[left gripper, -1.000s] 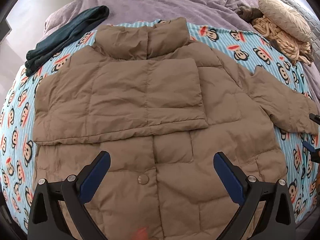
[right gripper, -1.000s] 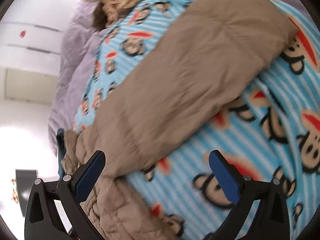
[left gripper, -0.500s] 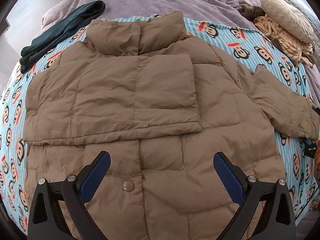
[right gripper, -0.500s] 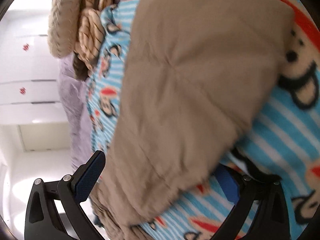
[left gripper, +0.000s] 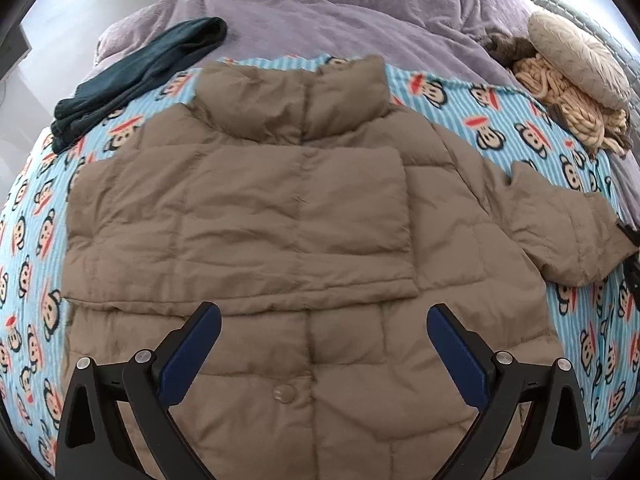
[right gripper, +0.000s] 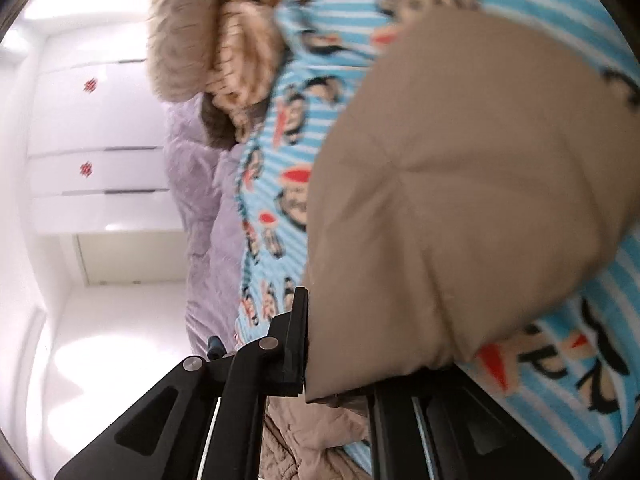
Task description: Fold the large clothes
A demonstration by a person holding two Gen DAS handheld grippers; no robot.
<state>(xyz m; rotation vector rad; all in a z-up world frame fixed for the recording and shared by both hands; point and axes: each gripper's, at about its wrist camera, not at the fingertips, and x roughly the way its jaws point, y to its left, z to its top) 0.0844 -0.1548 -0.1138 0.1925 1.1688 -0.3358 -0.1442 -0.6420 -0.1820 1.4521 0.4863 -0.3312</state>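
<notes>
A tan puffer jacket lies front-up on the monkey-print blanket, its left sleeve folded across the chest. My left gripper hovers open over the lower front, near a snap button, with nothing between its blue pads. The other sleeve stretches out to the right. In the right wrist view that sleeve fills the frame. My right gripper is closing its jaws on the sleeve's cuff end. One black finger presses against the fabric; the other is hidden under it.
A dark teal garment lies at the blanket's far left. A purple duvet covers the back of the bed. A beige round cushion and a knotted yarn cushion sit at the far right. White cabinets show beyond the bed.
My right gripper moved in onto the sleeve's end and closed its jaws on the cuff. The left gripper stays open, its view of the jacket shifting only slightly.
</notes>
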